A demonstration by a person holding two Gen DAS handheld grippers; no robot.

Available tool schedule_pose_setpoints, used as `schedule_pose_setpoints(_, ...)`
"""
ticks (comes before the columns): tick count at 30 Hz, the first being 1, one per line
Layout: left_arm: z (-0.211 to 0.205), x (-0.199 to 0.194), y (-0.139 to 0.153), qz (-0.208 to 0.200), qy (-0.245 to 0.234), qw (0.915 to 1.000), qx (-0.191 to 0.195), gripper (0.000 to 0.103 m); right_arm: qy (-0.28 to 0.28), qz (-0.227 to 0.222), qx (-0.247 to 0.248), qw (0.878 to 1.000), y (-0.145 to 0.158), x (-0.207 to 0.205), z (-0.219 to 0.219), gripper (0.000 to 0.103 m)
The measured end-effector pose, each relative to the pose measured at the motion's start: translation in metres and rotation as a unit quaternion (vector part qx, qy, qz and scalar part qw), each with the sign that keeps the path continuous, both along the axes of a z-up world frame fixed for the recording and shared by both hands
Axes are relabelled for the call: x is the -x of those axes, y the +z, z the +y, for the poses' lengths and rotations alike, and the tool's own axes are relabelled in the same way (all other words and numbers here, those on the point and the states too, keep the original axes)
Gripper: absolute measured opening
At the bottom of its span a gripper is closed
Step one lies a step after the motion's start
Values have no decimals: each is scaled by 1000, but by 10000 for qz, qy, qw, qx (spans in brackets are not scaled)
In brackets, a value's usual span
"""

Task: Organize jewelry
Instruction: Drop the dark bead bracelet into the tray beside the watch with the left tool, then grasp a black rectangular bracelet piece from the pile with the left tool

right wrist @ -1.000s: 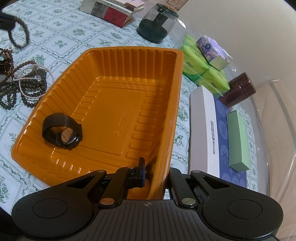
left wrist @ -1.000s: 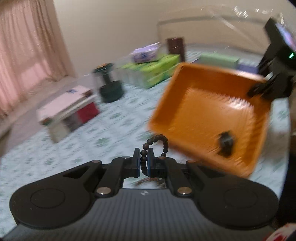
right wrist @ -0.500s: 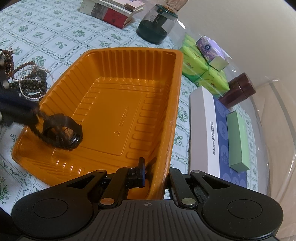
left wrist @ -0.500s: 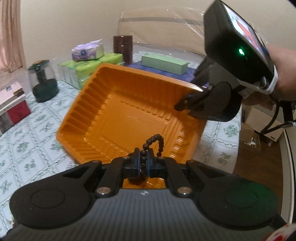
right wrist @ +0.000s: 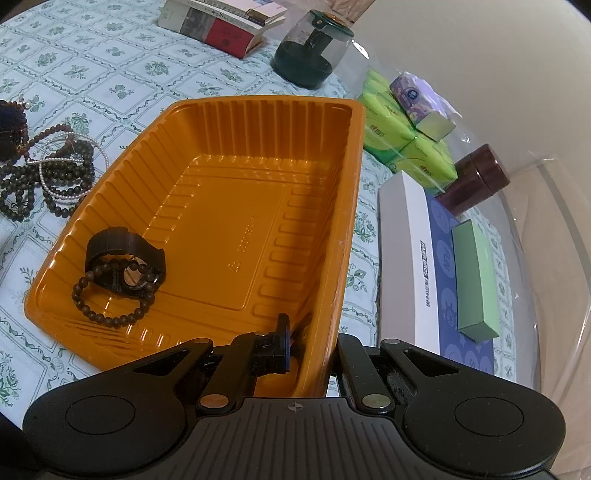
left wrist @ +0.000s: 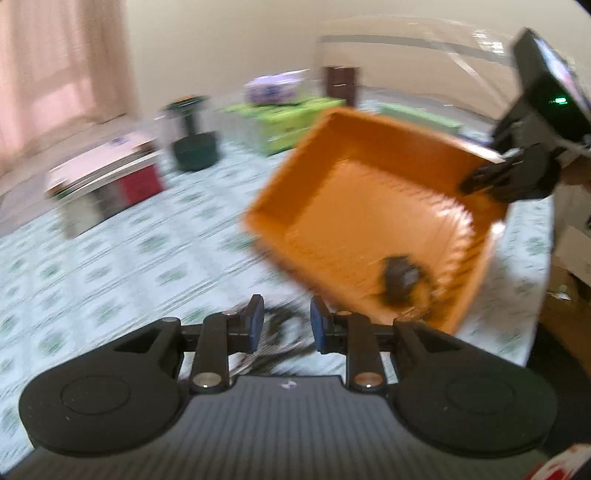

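Observation:
An orange plastic tray (right wrist: 258, 206) is held tilted above the table by its near rim. My right gripper (right wrist: 310, 350) is shut on that rim. In the tray lie a black ring-shaped band (right wrist: 122, 258) and a dark bead bracelet (right wrist: 110, 295) that leans on it. A pile of dark bead strands and a pearl strand (right wrist: 55, 173) lies on the tablecloth to the left of the tray. In the blurred left wrist view my left gripper (left wrist: 286, 325) is open and empty above that pile (left wrist: 280, 332), with the tray (left wrist: 369, 229) to the right.
Books (right wrist: 221, 26), a dark green glass-domed jar (right wrist: 310, 62), green tissue packs (right wrist: 406, 140), a brown jar (right wrist: 476, 177), a white-and-blue box (right wrist: 424, 266) and a green box (right wrist: 476, 273) stand behind and to the right of the tray. A floral cloth (right wrist: 92, 74) covers the table.
My left gripper has opened and let the bead bracelet fall into the tray beside the black band. It has then swung back left over the pile. The right gripper keeps hold of the tray.

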State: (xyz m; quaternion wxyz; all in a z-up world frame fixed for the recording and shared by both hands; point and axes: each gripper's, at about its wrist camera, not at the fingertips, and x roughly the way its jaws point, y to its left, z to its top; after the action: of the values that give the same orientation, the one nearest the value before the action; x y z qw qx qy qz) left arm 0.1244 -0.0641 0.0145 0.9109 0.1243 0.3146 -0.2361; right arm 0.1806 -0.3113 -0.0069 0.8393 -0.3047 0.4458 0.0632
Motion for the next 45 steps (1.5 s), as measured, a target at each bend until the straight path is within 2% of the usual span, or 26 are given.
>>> schedule_pose_setpoints(9, 93, 23, -26, 21, 1242, 9913, -444, 25, -31, 0, -4, 10000, 0, 2, 0, 6)
schedule_pose_setpoints(14, 121, 29, -40, 86, 1615, 9858, -456, 25, -26, 10, -2, 10000, 0, 2, 0, 6)
schedule_pose_setpoints(18, 126, 28, -48, 171, 1699, 9845, -389, 25, -27, 9, 9, 10000, 0, 2, 0, 6)
schedule_pose_setpoints(25, 120, 8, -58, 404, 1720, 9843, -8, 25, -28, 26, 31, 10000, 1, 3, 1, 6)
schedule_pose_setpoints(32, 124, -14, -60, 595, 1879, 9798, 349, 24, -29, 35, 39, 10000, 0, 2, 0, 6)
schedule_pose_setpoints(38, 127, -22, -57, 777, 1995, 9760, 407, 17, -44, 34, 51, 10000, -1, 1, 1, 6)
schedule_pose_setpoints(45, 135, -9, -64, 962, 1984, 9746, 396, 17, -39, 26, 55, 10000, -1, 1, 1, 6)
